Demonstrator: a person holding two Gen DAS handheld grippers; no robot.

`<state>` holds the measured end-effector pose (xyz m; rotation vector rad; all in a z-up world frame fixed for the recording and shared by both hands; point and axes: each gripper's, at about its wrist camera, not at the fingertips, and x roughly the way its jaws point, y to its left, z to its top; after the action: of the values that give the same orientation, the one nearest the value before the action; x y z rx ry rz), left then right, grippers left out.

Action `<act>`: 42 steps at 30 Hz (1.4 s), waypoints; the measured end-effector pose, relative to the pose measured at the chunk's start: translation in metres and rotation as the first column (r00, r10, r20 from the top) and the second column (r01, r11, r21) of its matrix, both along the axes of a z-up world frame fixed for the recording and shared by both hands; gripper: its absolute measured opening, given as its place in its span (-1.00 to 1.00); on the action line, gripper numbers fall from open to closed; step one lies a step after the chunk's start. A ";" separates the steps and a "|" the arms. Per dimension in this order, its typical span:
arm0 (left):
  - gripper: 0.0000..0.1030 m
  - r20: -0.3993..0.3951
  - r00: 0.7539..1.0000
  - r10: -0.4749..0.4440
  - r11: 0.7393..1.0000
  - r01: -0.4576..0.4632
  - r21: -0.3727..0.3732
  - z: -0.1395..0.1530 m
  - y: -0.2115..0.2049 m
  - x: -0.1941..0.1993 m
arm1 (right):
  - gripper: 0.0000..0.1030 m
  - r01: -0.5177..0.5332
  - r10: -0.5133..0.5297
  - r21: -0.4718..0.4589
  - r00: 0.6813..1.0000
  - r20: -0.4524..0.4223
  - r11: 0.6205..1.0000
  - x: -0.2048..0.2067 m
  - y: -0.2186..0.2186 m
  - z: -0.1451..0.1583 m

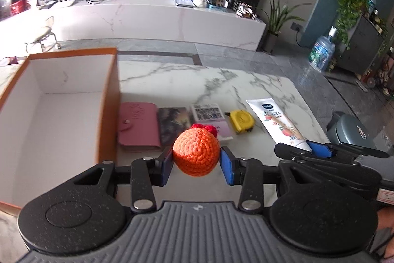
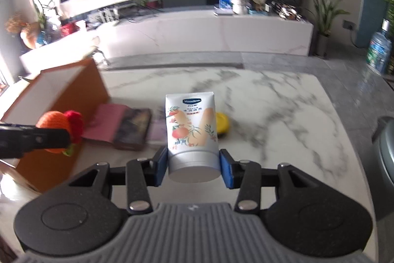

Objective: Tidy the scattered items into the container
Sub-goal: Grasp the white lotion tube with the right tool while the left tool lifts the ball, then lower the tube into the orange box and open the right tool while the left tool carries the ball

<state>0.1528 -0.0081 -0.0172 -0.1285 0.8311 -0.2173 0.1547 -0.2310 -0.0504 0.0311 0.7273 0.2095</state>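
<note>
We grip the crochet ball (image 1: pixel 196 152) in our left tongs (image 1: pixel 196 164), nearer the open box (image 1: pixel 73 51) at the surface's left edge, while our right tongs (image 2: pixel 194 168) clamp the tube (image 2: pixel 192 130) pointing away.

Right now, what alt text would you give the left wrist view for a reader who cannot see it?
The left hand-held gripper grips an orange crocheted ball above a marble table. An open orange box sits at left; a pink wallet, yellow tape measure and cards lie beyond. At right, the right hand-held gripper holds a white tube.
</note>
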 end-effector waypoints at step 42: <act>-0.08 -0.163 0.973 0.163 0.980 -0.141 0.140 -0.038 0.183 0.063 | -0.08 -0.407 0.337 -0.180 0.884 -0.324 0.895 0.157 0.316 -0.022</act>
<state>0.2159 0.1745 -0.0556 -0.0911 1.0019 -0.0072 0.3119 0.0848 -0.0724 -0.3252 1.0429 0.4938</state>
